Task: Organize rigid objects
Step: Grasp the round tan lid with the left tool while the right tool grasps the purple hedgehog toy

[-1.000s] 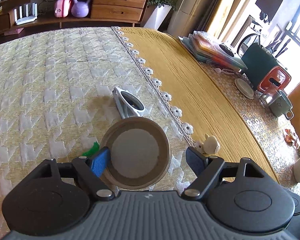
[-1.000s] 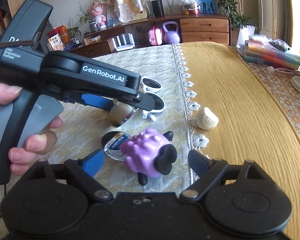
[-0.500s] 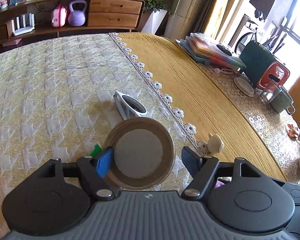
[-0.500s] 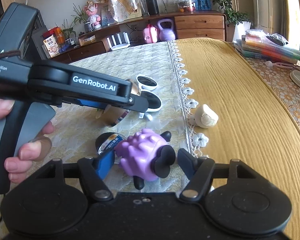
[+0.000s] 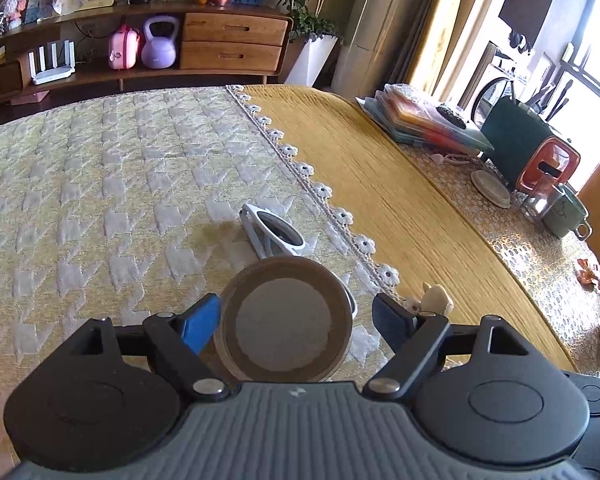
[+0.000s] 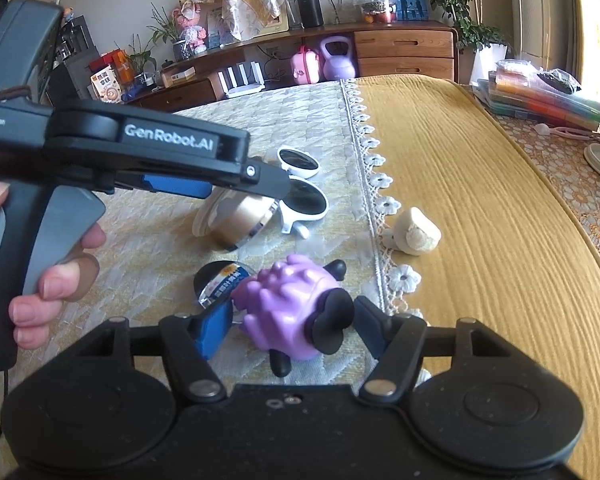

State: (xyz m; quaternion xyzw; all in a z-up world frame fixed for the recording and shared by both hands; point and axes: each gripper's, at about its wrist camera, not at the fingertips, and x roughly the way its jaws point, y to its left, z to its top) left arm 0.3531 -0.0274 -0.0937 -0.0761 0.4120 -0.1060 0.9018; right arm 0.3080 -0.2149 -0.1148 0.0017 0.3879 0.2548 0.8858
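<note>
My left gripper [image 5: 298,318] holds a round metal cup [image 5: 286,326] by its rim, bottom facing the camera, above the patterned cloth. In the right wrist view the cup [image 6: 240,220] hangs tilted from the left gripper [image 6: 244,188]. My right gripper [image 6: 294,324] is open, its fingers on either side of a purple sheep toy [image 6: 292,304] lying on the cloth, close but not gripping. White sunglasses [image 6: 302,196] lie beyond the cup; they also show in the left wrist view [image 5: 274,234].
A round black tin with a printed label [image 6: 220,282] lies left of the sheep. A cream stone-like figure [image 6: 416,232] sits on the lace edge by the yellow cloth [image 6: 480,200]. Stacked folders [image 5: 428,120], a plate and mugs stand at the right.
The left gripper with the cup has lifted and shifted slightly right. The right gripper has moved forward around the purple sheep, its fingers narrowing toward it.
</note>
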